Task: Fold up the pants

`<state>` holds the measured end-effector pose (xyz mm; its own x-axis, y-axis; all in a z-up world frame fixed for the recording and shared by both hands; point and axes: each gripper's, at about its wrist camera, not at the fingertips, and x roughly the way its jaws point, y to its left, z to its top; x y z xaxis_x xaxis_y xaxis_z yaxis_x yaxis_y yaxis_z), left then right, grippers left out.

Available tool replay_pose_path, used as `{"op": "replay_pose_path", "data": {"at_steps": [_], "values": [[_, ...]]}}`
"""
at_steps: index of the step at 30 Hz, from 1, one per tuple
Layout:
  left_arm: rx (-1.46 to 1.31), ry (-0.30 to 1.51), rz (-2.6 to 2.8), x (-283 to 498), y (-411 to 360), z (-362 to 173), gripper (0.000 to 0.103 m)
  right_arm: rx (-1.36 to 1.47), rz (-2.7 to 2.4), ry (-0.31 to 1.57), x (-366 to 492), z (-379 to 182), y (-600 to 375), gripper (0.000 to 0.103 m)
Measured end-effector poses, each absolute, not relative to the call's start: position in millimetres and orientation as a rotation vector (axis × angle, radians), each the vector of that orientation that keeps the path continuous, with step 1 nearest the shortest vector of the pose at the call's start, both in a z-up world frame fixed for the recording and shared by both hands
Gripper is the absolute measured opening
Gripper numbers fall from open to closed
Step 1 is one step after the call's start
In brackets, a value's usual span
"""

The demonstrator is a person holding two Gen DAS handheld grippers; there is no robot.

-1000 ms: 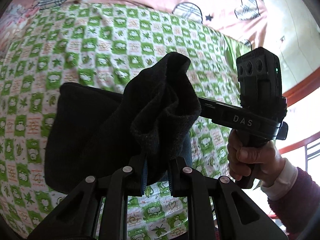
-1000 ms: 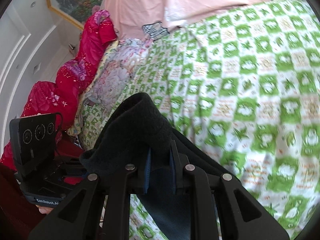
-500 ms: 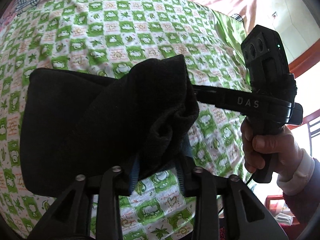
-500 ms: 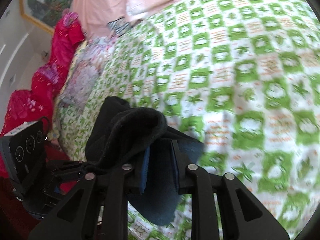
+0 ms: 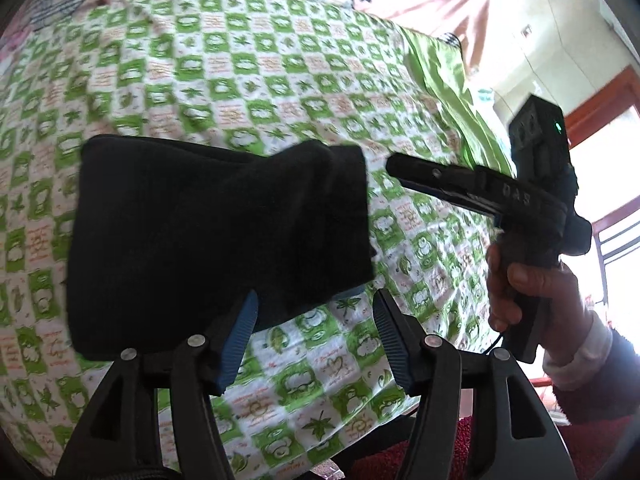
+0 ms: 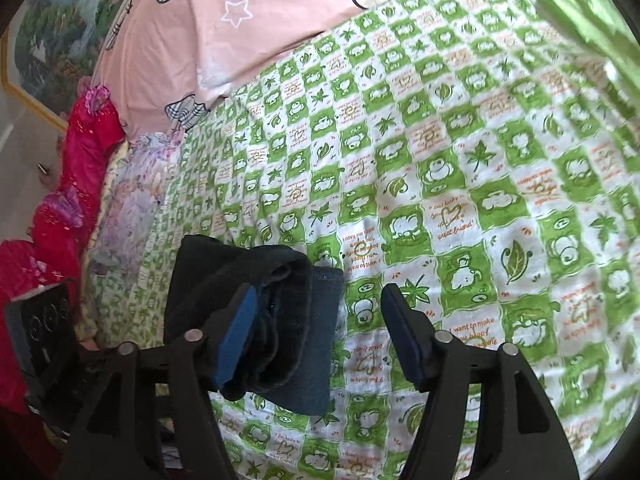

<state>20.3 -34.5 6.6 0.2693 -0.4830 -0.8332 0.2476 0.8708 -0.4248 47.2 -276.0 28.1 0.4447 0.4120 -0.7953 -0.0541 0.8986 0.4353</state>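
Left wrist view looks down on the pants (image 5: 216,232), a thick black bundle folded into a squat block that lies on the green-and-white checked bedspread (image 5: 248,80). Its top layer is fuzzy and rumpled, with a squared cuff end turned toward the right. The left gripper (image 5: 316,320) hangs at the near edge of the pants, its jaws opening; the blue pad on one finger sits against the cloth's lower edge, but nothing is pinched. Right of the pants, clear of the cuff, the right gripper (image 5: 394,166) points at it, carried by a hand (image 5: 532,292) in a dark sleeve.

From the right wrist, the pants (image 6: 280,312) show stacked layers with a smoother blue-grey inner panel at the end. The right gripper (image 6: 320,340) has its jaws opening, the fold beside one pad, not clamped. Beyond the pants lies a pink quilt (image 6: 240,40).
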Motion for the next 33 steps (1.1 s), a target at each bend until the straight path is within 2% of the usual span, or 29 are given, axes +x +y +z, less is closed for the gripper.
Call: {"op": "replay_pose_path", "data": {"at_steps": [5, 14, 17, 26, 33], "values": [[-0.259, 1.190, -0.439, 19.7, -4.1, 13.5, 0.064, 0.294, 0.285, 1.028, 43.3, 44.7, -247.9, 0.073], [-0.292, 1.171, -0.296, 34.7, 45.5, 14.9, 0.070, 0.178, 0.192, 1.005, 45.1, 54.1, -211.9, 0.074], [-0.298, 1.180, -0.240, 44.5, 59.4, 10.4, 0.076, 0.190, 0.171, 1.021, 43.8, 47.9, -208.2, 0.074], [-0.307, 1.204, -0.191, 70.9, 76.2, -7.4, 0.076, 0.237, 0.122, 1.057, 35.4, 27.5, -209.2, 0.074], [-0.269, 1.235, -0.181, 84.3, 69.5, -24.3, 0.076, 0.147, 0.048, 1.112, 32.8, 6.5, -206.9, 0.074]]}}
